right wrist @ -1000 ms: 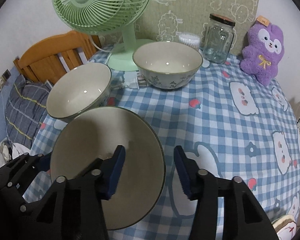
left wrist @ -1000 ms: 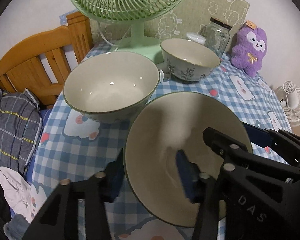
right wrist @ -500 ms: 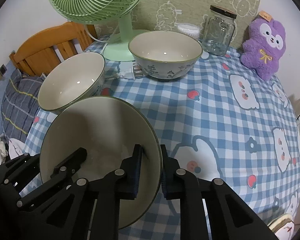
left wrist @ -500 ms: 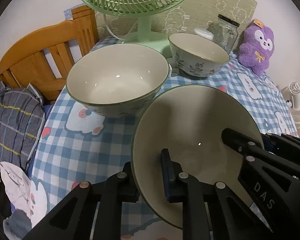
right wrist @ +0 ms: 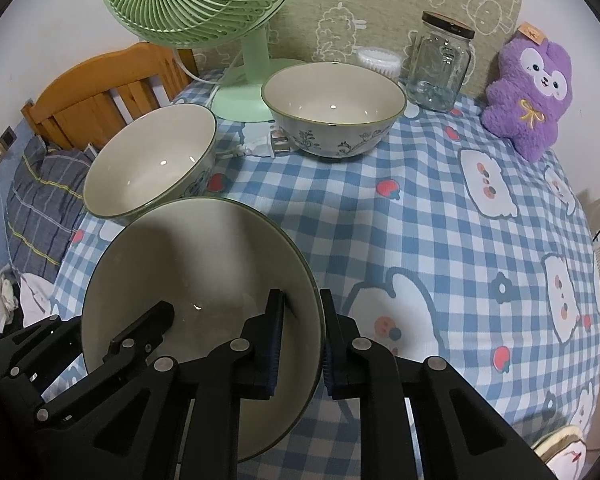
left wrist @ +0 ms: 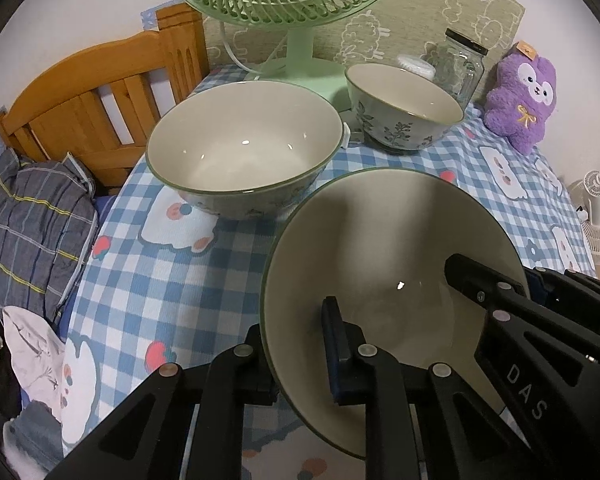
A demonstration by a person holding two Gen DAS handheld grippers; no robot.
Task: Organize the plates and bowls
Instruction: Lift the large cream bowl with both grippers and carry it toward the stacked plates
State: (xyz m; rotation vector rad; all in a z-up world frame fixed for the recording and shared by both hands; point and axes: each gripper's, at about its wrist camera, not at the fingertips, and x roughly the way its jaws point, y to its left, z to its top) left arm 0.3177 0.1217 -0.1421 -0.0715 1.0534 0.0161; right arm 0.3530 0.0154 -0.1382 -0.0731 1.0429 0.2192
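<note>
Both grippers have just clamped the near bowl (left wrist: 384,240) by its rim: the left gripper (left wrist: 296,356) at about 8 o'clock, the right gripper (right wrist: 302,340) at 4. It seems tilted, perhaps lifted off the checked tablecloth (right wrist: 440,208). 2 more bowls (right wrist: 152,160) (right wrist: 332,108) stand at 11 and 12.

A second ago both tongs stood wide astride the rim of the nearest bowl (left wrist: 384,240). Now the left tongs (left wrist: 296,354) have clamped onto its left wall and the right tongs (right wrist: 302,344) onto its right wall, one finger inside, one outside.
</note>
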